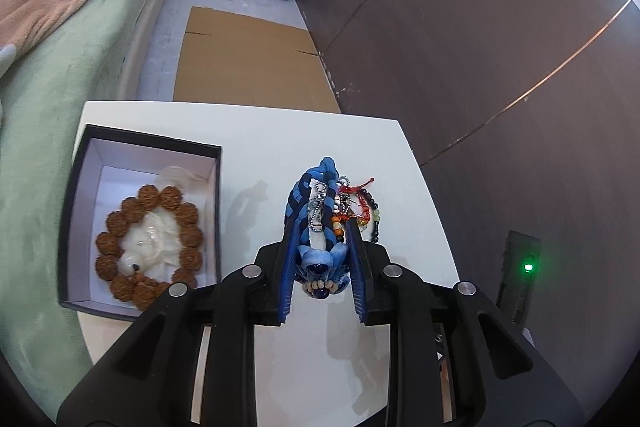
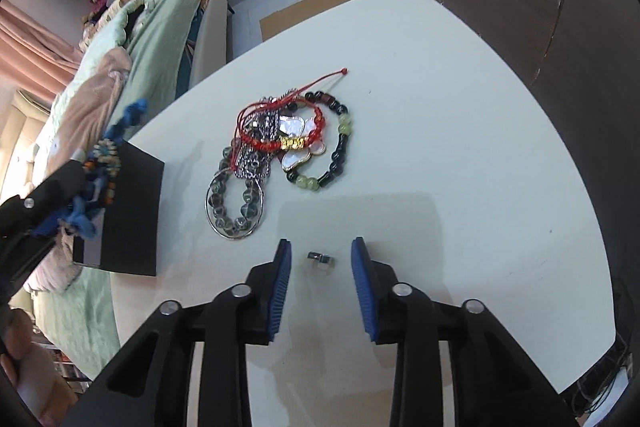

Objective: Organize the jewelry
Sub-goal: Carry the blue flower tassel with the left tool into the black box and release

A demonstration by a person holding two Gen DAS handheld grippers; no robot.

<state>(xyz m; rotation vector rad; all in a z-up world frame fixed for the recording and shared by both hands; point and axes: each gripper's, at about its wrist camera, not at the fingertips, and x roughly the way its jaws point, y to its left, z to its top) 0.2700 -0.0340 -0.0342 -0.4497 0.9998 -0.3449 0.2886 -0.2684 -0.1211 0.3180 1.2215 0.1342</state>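
Observation:
My left gripper [image 1: 320, 223] is shut on a blue braided cord bracelet [image 1: 310, 199] with beads and holds it above the white table [image 1: 248, 147], right of the black jewelry box [image 1: 140, 219]. The box holds a brown bead bracelet [image 1: 148, 247] on white padding. In the right wrist view my right gripper [image 2: 321, 247] is open low over the table, with a small silver ring [image 2: 321, 259] between its fingers. A pile of jewelry [image 2: 280, 143] lies beyond: a red cord bracelet, a dark and green bead bracelet, a silver hoop. The left gripper with the blue bracelet [image 2: 100, 167] shows at the left.
A bed with green cover [image 1: 48, 107] runs along the table's left side. A dark wall [image 1: 500, 47] stands to the right. Flat cardboard [image 1: 248, 59] lies on the floor beyond the table. A black device with a green light [image 1: 520, 275] sits at the right.

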